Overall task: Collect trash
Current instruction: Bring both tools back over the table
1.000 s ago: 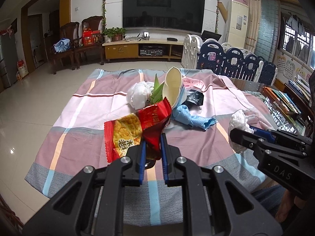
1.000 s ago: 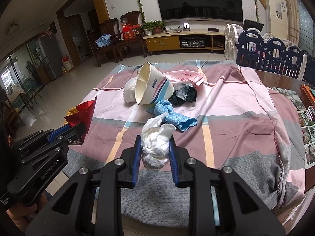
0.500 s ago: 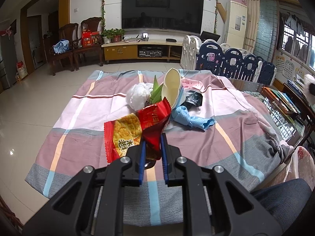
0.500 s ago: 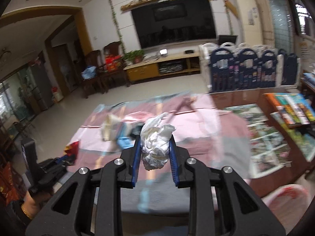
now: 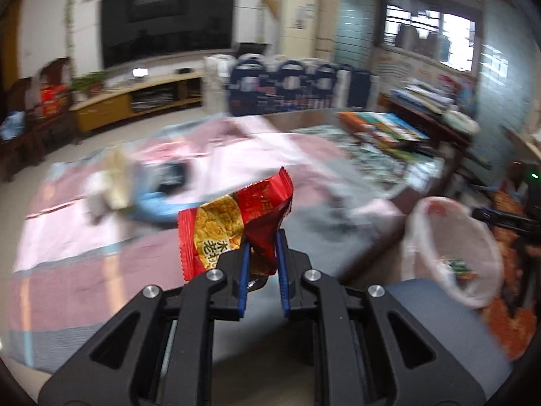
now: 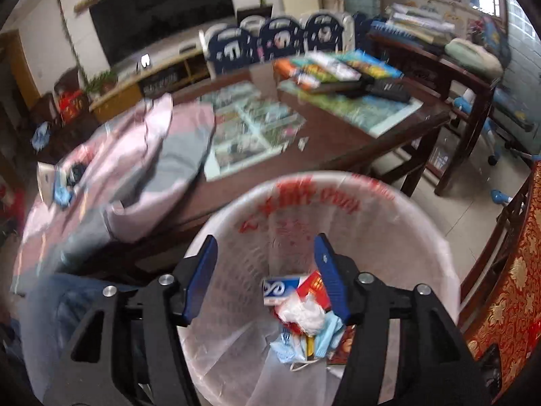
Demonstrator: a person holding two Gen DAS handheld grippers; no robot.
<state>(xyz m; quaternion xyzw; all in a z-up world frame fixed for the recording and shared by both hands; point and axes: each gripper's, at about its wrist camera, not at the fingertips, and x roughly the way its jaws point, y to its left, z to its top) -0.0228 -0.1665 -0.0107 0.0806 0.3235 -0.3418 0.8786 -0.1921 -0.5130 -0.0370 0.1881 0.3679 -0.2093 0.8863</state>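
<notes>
We see the left gripper clamped on a red and yellow snack wrapper, held left of the lined trash bin. The right gripper hangs over that bin, its jaws just opened, nothing between them; a white crumpled wad lies inside the bin among other trash.

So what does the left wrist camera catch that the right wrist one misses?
Only the left wrist view shows the left gripper shut on the red snack wrapper. Only the right wrist view shows the right gripper, jaws just opened and empty, above the white crumpled wad lying among rubbish. Both show the lined trash bin and the striped cloth.
</notes>
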